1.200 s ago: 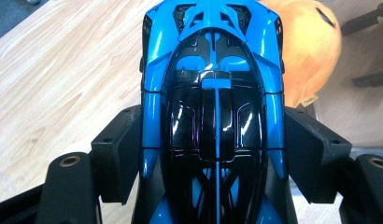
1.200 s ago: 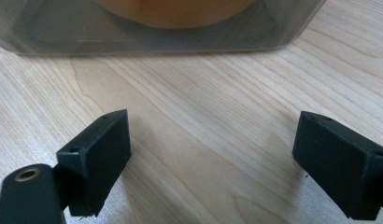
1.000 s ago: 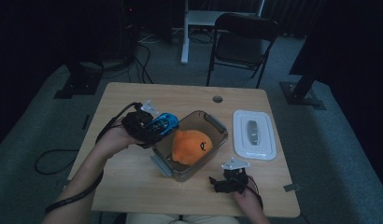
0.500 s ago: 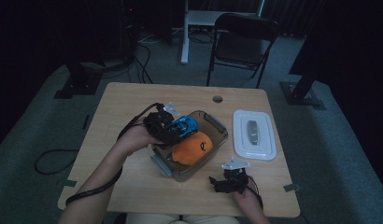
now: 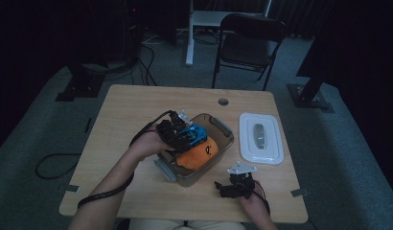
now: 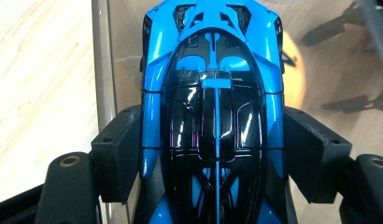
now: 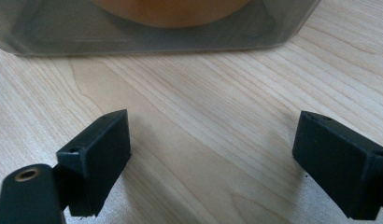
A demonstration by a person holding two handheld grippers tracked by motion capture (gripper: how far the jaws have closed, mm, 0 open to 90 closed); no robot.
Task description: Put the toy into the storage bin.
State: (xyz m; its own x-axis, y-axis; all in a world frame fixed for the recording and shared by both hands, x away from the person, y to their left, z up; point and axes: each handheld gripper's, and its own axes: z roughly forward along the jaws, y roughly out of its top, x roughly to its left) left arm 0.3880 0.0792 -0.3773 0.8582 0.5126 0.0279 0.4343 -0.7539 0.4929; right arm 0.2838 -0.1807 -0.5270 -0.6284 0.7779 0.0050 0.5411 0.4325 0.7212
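left gripper (image 6: 213, 154): jaws clamped on the sides of a blue and black toy car (image 6: 213, 93), one pad on each flank, nose pointing away from the hand
toy car spot: in the high view the car (image 5: 192, 135) sits over the far-left part of the clear container (image 5: 223, 132), right next to the orange toy; can't tell if it's touching the bottom or the toy
orange toy (image 5: 198, 154): round, with a black mark on it, lying inside the container toward the near side
right gripper (image 7: 213, 158): jaws spread wide with nothing between them, just bare table (image 7: 203, 116), resting near the container's near-right corner
container lid (image 5: 260, 139): flat on the table to the right of the container, well apart from both grippers
table: light wood, folding chair (image 5: 249, 40) off at the far side
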